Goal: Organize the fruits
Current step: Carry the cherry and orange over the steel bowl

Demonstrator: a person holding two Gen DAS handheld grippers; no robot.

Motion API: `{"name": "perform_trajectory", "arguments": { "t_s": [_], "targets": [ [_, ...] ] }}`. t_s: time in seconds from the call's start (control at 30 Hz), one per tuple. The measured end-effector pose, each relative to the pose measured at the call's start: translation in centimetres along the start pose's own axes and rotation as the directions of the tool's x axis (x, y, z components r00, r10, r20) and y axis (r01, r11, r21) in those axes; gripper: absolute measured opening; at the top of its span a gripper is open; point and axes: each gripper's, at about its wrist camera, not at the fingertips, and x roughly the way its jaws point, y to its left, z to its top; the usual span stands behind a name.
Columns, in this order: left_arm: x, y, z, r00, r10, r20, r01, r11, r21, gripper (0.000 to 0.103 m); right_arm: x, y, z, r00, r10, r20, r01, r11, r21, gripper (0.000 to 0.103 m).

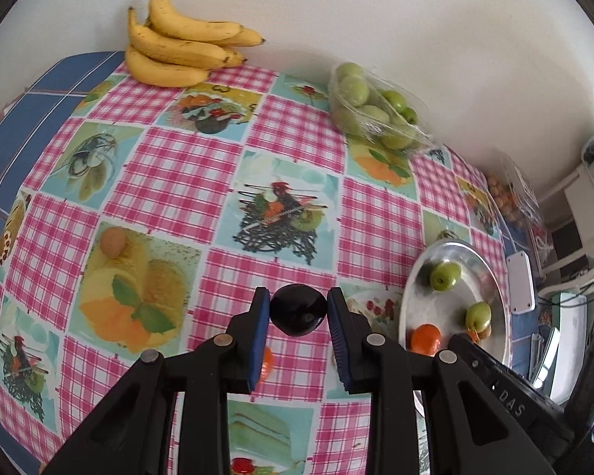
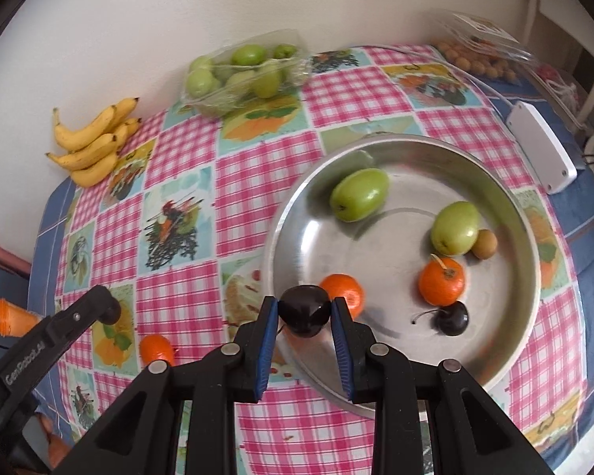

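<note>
My left gripper (image 1: 299,310) is shut on a dark cherry (image 1: 298,314), held above the checked tablecloth left of the metal bowl (image 1: 415,273). My right gripper (image 2: 305,312) is shut on another dark cherry (image 2: 305,310) over the near left rim of the metal bowl (image 2: 495,380). In the bowl lie two green fruits (image 2: 359,194) (image 2: 454,228), two tangerines (image 2: 441,280) (image 2: 344,293), a small brown fruit (image 2: 484,244) and a dark cherry (image 2: 451,318). A tangerine (image 2: 157,349) lies on the cloth left of the bowl. A small tan fruit (image 1: 113,241) lies on the cloth at left.
A bunch of bananas (image 1: 178,43) lies at the wall. A plastic tray of green fruits (image 1: 372,107) stands at the back. A clear box of small tan fruits (image 2: 479,55) and a white device (image 2: 542,150) sit at the far right. The left gripper's body (image 2: 39,352) is at lower left.
</note>
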Motion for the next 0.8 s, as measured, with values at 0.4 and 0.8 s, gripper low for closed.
{"name": "perform_trajectory", "arguments": {
  "t_s": [0.4, 0.8],
  "targets": [
    [1.5, -8.5, -3.3, 0.998, -0.045, -0.054, 0.057, 0.969, 0.239, 0.031, -0.7, -5.4, 0.3, 0.999, -0.041, 0.003, 0.04, 0.991, 0.126, 0.03],
    [3.9, -12.6, -5.8, 0.993, -0.034, -0.109, 0.072, 0.93, 0.361, 0.031, -0.6, -7.6, -0.2, 0.997, -0.078, -0.016, 0.079, 0.984, 0.162, 0.03]
  ]
}}
